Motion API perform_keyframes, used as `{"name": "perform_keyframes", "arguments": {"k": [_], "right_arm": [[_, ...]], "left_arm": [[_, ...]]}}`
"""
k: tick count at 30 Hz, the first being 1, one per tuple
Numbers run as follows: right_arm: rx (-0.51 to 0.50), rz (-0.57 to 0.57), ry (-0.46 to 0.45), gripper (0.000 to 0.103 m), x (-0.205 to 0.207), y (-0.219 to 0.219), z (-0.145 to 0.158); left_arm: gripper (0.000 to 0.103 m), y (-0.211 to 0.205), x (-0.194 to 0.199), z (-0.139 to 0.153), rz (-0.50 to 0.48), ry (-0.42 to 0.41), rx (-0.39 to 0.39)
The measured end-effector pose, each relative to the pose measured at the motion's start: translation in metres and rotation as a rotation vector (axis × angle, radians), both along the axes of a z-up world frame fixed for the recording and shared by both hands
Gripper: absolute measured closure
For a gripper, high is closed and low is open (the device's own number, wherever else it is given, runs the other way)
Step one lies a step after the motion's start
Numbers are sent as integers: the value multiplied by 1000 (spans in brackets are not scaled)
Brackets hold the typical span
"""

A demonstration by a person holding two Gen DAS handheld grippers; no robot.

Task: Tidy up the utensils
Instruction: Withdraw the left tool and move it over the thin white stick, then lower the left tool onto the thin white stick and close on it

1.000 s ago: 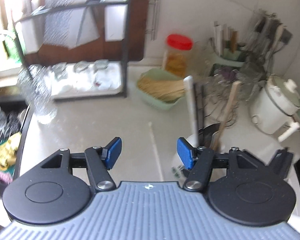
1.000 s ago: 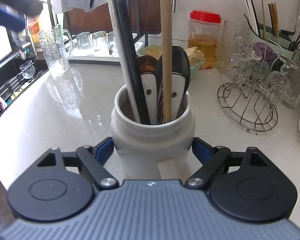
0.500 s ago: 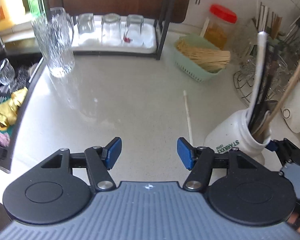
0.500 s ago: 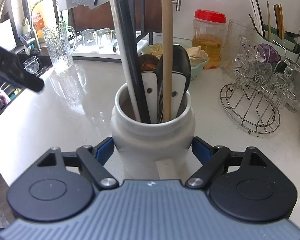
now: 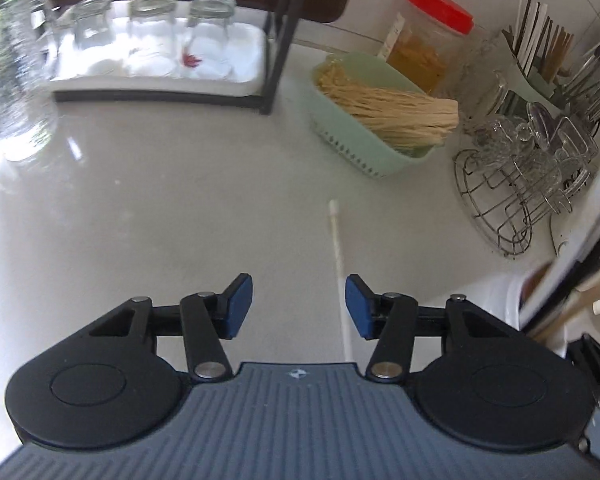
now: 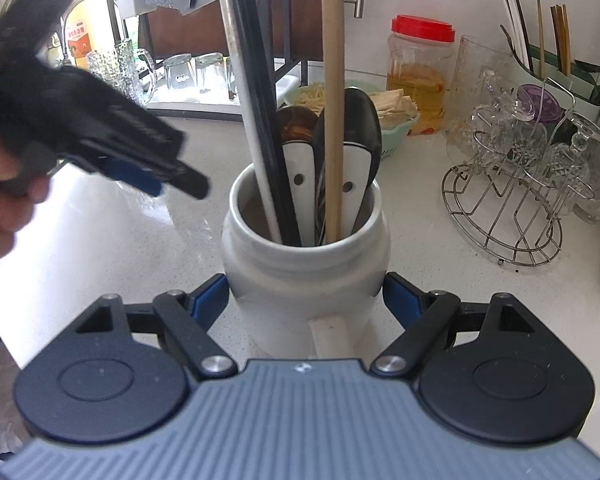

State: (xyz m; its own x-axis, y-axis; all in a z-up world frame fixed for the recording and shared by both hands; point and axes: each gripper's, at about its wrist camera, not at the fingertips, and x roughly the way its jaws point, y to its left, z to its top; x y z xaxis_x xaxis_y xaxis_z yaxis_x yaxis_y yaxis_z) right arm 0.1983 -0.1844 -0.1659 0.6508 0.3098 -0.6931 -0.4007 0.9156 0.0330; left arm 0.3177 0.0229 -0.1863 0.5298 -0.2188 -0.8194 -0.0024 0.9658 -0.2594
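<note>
White chopstick [image 5: 337, 254] lies flat on the pale countertop [image 5: 160, 208], running away from the camera. Its near end sits between the left gripper [image 5: 299, 307] pads, close to the right pad [image 5: 356, 307]; I can't tell if it touches. Jaws are closing, not clamped on it yet.

Right gripper [image 6: 305, 295] is clenched on the white ceramic jar [image 6: 304, 276], a blue pad on each flank, jaws tightening a little. The jar stands upright just right of the chopstick and holds spoons [image 6: 300, 168], dark chopsticks [image 6: 268, 120] and a wooden stick [image 6: 332, 100].

Clearance: open counter left of and beyond the chopstick. Green basket [image 5: 356, 148] of noodles lies past its far tip, apart from it. Wire glass rack [image 5: 516, 196] far right, near the counter's back edge. Black-framed shelf with upturned glasses [image 5: 152, 20] at the back left, glass jug [image 5: 12, 80] at the left edge.
</note>
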Motion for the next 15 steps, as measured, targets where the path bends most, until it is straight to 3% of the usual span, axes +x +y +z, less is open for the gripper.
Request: {"name": "perform_keyframes", "arguments": {"k": [6,15], "right_arm": [[0,-2,-1,17,0,0,0],[6,-19,1,17,-1,1,0]], "left_arm": [[61,-18,29,-13,-50,-7,-3],[78,-43,52,-27,-132,-14,66]]}}
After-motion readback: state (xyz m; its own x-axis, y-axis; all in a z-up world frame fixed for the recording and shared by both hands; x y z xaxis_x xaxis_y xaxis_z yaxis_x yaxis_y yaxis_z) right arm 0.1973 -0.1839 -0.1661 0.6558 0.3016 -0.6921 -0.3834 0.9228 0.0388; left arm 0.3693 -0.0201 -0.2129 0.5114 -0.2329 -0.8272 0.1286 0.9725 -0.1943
